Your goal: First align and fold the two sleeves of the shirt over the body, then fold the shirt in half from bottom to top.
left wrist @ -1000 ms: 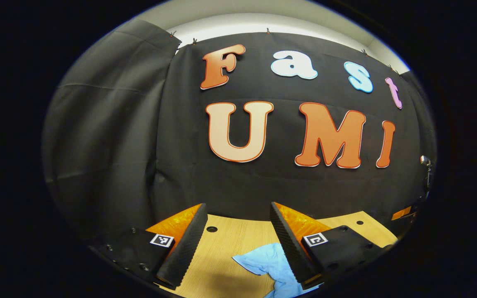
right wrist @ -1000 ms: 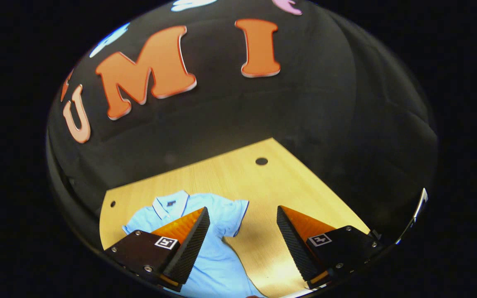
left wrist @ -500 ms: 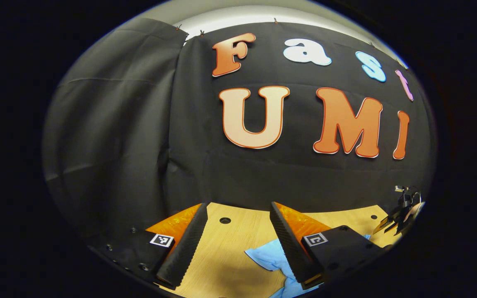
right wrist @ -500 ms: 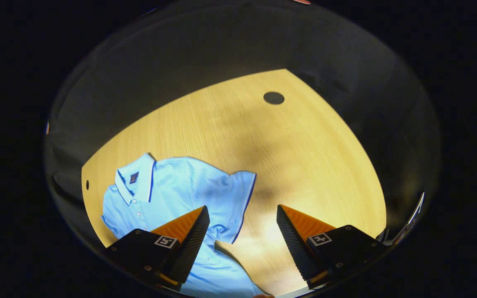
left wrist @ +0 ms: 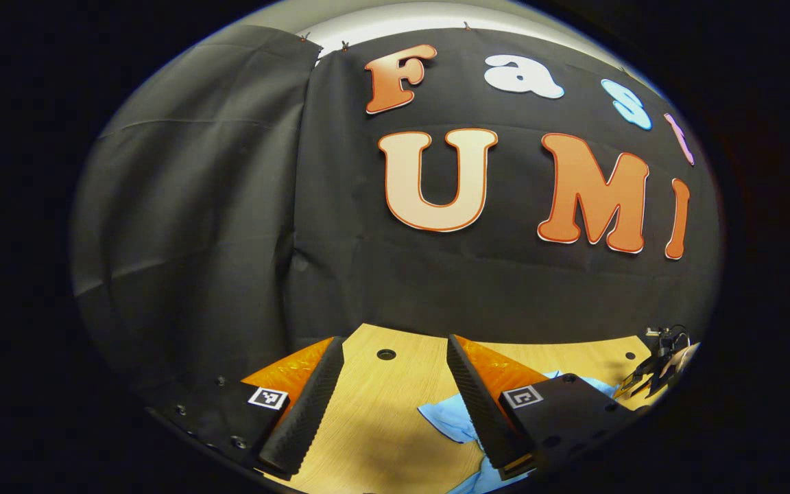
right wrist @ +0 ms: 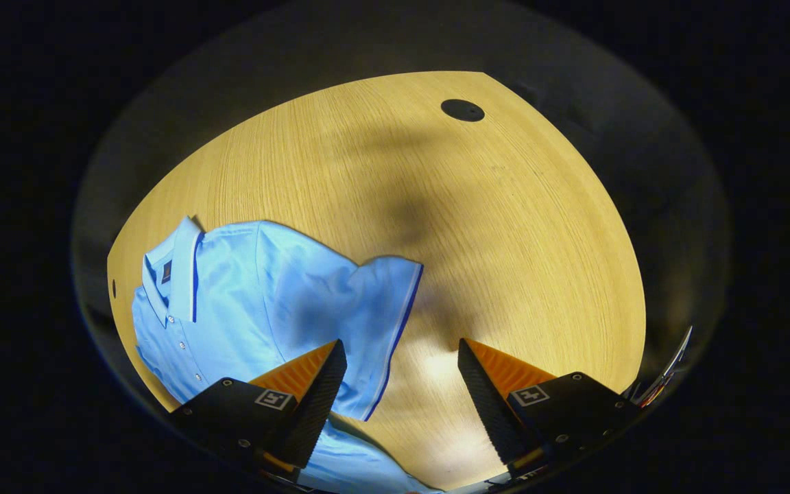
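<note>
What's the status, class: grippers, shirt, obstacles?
Left gripper open, empty. Right gripper open above near sleeve. Light blue polo shirt flat on wooden table, unfolded. Nothing blocking.

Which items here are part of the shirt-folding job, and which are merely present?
Part of the job:
- light blue polo shirt with dark-trimmed collar, lying unfolded
- its sleeve, spread out on the table
- left gripper, open
- right gripper, open

Merely present:
- light wooden table with round holes
- black cloth wall

Left tongs (left wrist: 395, 374) spread wide and empty above the wooden table (left wrist: 374, 439), blue shirt (left wrist: 446, 422) just beside.
</note>
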Motion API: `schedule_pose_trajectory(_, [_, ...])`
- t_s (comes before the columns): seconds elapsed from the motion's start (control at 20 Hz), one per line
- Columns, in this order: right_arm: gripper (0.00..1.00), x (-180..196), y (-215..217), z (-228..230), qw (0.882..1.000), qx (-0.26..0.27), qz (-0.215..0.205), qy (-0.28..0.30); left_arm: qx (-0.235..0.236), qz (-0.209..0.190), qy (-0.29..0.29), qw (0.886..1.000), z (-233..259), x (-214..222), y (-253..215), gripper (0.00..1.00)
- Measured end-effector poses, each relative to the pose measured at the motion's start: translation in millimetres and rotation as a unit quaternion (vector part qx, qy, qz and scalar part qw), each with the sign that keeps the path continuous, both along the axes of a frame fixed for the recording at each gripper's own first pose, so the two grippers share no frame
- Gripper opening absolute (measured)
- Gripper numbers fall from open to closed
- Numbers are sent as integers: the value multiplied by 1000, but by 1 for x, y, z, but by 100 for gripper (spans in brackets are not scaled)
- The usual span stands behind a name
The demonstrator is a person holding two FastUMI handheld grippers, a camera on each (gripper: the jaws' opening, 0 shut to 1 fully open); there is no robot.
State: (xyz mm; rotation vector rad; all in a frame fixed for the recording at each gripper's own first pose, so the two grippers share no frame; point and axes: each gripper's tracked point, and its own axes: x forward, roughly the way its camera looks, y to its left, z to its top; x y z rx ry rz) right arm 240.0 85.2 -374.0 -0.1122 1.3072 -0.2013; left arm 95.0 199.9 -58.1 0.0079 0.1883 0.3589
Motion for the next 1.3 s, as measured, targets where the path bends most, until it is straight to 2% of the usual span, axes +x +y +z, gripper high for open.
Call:
schedule_pose_trajectory(0.25, [98, -4, -8, -8, 1000, -7, 2, 12, -2, -3, 5, 1000, -3, 2, -7, 98])
schedule_pose_trajectory(0.65, [87, -4, -9, -7, 1000, 0, 4, 11, 1, -3, 12, 1000, -8, 2, -13, 98])
schedule_pose_trajectory(0.7, [75, -3, -10, -6, 1000, 0, 6, 10, 1, -1, 11, 1000, -9, 1, -14, 98])
schedule_pose_trajectory(0.75, [76, -2, -10, -6, 1000, 0, 8, 9, 3, 1, 11, 1000, -8, 1, -14, 98])
schedule_pose_trajectory(0.85, [64, 0, -9, -6, 1000, 0, 14, 4, 2, 6, 9, 1000, -6, -2, -14, 98])
schedule_pose_trajectory(1.0, [30, 4, -7, -6, 1000, 3, 22, -5, -3, 12, 6, 1000, -8, -8, -15, 98])
schedule_pose_trajectory(1.05, [24, 6, -5, -6, 1000, 6, 27, -8, -2, 14, 7, 1000, -7, -11, -15, 98])
schedule_pose_trajectory(1.1, [12, 7, -4, -6, 999, 10, 39, -11, -1, 16, 8, 1000, -8, -12, -14, 98])
schedule_pose_trajectory(1.2, [3, 10, 0, -4, 997, 20, 70, -20, -3, 19, 8, 1000, -5, -17, -12, 98])
schedule_pose_trajectory(1.3, [1, 7, 6, -5, 997, 34, 68, -19, -2, 18, 8, 1000, 0, -20, -9, 98])
